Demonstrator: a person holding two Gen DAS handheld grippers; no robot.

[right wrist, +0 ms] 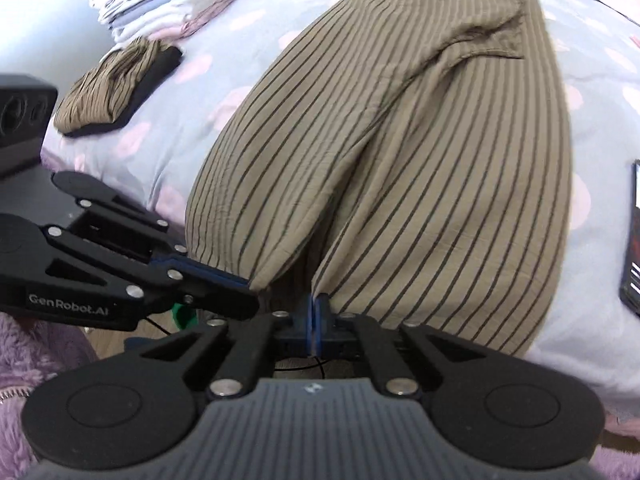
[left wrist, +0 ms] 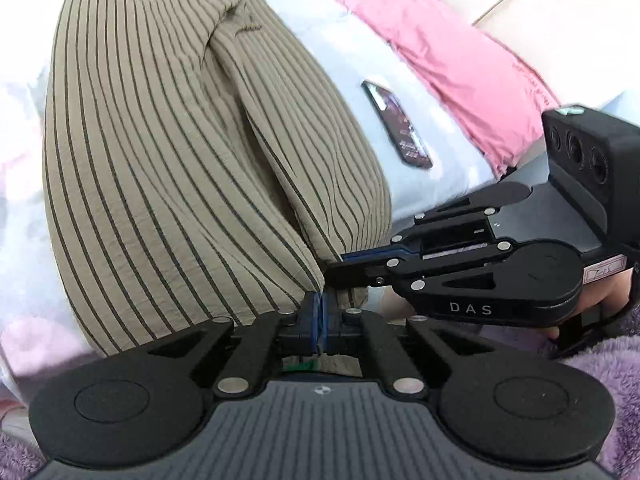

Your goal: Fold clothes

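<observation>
Striped trousers [right wrist: 400,168] lay spread on the bed [right wrist: 192,92]. Left gripper [left wrist: 320,312] and right gripper [right wrist: 315,316] each pinched a hem, jaws closed on the cloth. Phone [left wrist: 396,124] lay at two o'clock of the trousers.

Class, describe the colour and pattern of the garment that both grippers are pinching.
Olive-tan crinkled garment with thin dark lengthwise stripes; clearest in the right wrist view.

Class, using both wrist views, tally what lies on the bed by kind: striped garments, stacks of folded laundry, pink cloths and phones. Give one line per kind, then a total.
Striped garments: 2, the spread striped garment and the folded striped piece
Stacks of folded laundry: 1, the folded stack
Pink cloths: 1, the pink cloth
Phones: 1, the phone
Total: 5
</observation>
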